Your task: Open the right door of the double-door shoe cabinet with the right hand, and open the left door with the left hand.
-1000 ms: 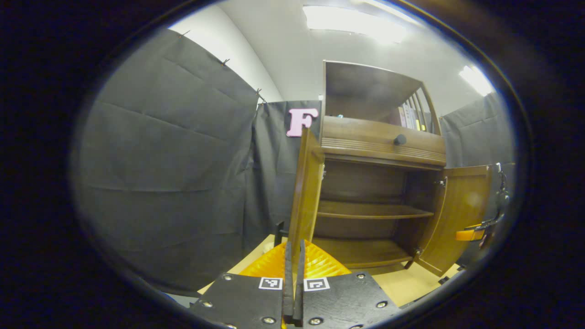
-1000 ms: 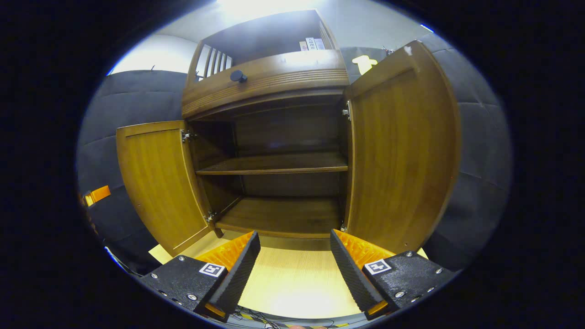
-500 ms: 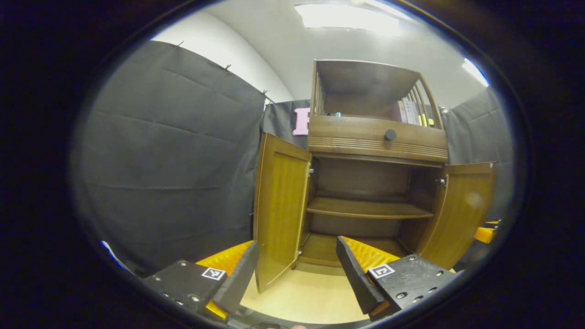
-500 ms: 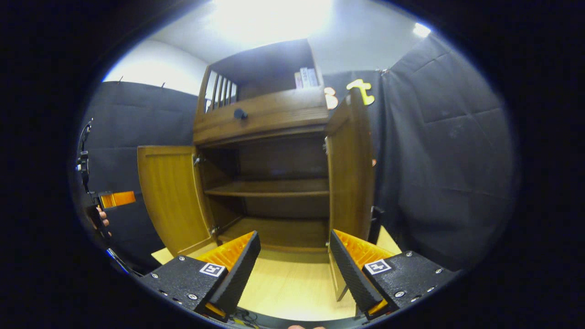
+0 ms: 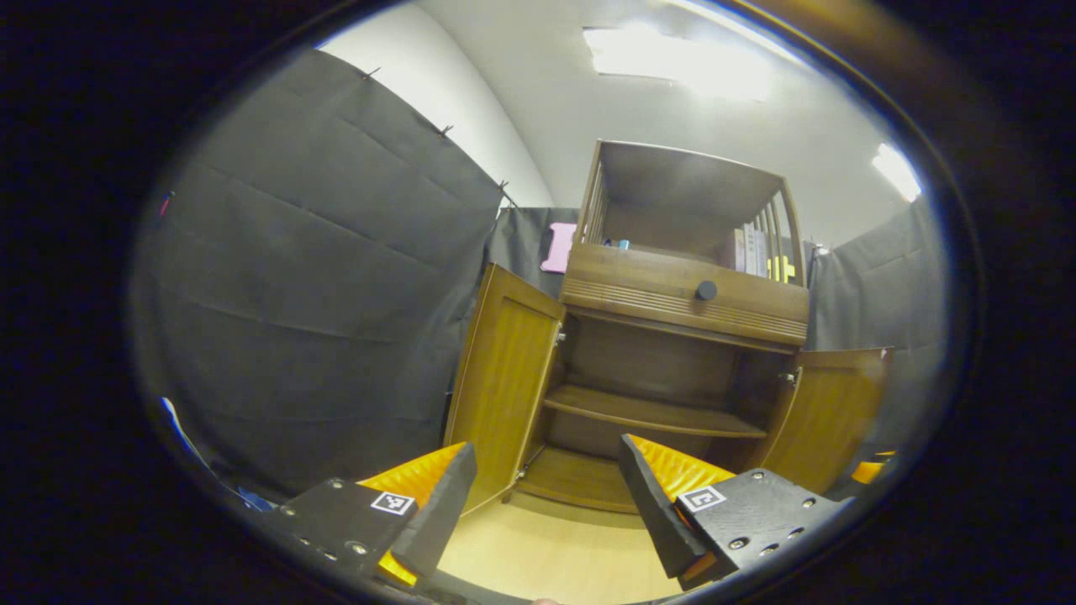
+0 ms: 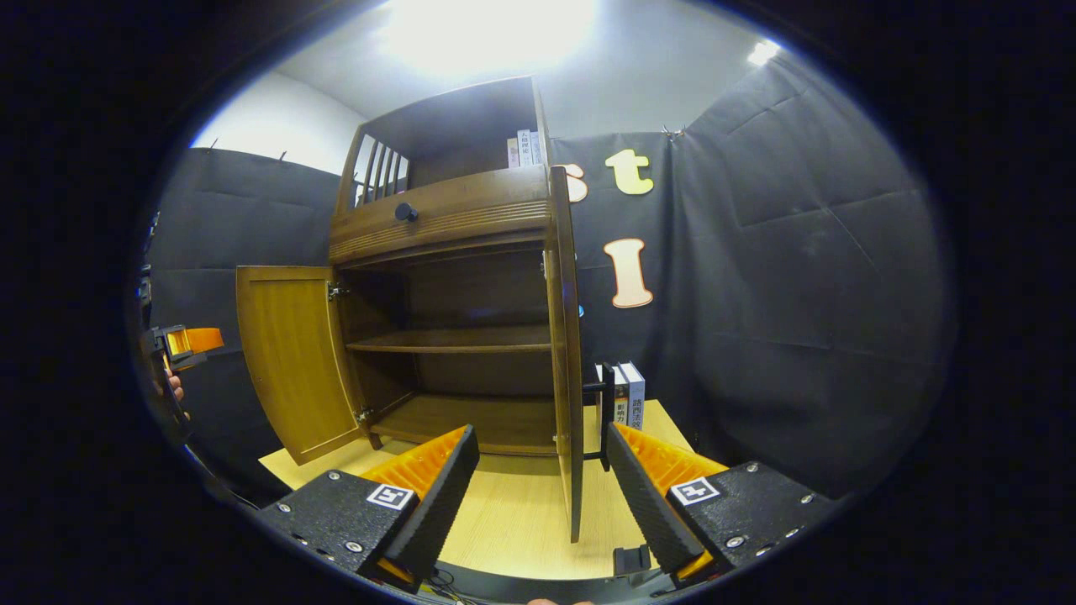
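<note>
Cabinet point(image 6: 454, 227): straight ahead of both grippers, standing on a pale table point(image 6: 521, 521), inner shelf point(image 6: 454, 339) bare.
Right door point(image 6: 565, 336): swung out to stand edge-on in the right gripper view, long axis upright, free edge pointing back toward the camera.
Left door point(image 5: 502, 378): swung well out on its hinges, inner face showing in the left gripper view; seen at the far left in the right gripper view too.
Right gripper point(image 6: 542, 487): fingers spread wide, holding nothing; door edge lies between them in the picture but beyond the tips, not touching as far as can be told.
Left gripper point(image 5: 546, 496): spread wide, empty; left door up and to the left of the gap, apart from both fingers.
Nearer hand: right to the right door, left to the left door, no crossing needed.
Task state: judged done, both doors open.
Next move: likely only a pull straight back, clear of the door edges.
Risk: brushing the upright right door edge and nudging it shut.
</note>
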{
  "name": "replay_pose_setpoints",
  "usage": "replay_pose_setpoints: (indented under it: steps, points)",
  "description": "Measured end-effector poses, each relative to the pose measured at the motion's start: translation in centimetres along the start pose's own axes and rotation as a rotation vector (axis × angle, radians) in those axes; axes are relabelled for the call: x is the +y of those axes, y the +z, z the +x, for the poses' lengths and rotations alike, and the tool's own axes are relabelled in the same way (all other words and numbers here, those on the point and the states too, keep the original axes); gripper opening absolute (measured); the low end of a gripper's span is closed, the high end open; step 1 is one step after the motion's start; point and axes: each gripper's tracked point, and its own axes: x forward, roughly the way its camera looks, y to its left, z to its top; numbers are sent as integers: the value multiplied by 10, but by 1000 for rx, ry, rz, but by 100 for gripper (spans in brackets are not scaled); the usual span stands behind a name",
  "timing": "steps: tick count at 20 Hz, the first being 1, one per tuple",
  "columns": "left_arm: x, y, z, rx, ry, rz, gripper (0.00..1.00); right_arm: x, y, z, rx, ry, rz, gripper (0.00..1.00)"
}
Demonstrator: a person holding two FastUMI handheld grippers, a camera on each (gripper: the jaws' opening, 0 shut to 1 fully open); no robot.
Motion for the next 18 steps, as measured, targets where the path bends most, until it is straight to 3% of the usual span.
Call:
replay_pose_setpoints:
  steps: [1,5,6,8,12,18]
  points:
    - [0,1,0,-13,-1,13,100,1,0,-1,-1,4,4,92]
    - [-3,2,-4,-21,-14,80,100,10,4,-1,-13,9,18,95]
    - [-4,2,-4,-17,-13,87,97,11,5,-1,-21,7,14,95]
    - [-4,3,-3,-15,-15,88,100,13,7,-1,-39,-4,-6,92]
    - [-4,4,-4,-28,-29,92,100,18,6,1,-42,-14,-12,95]
    - [-3,7,-5,-60,-2,165,97,27,16,15,-52,-76,6,95]
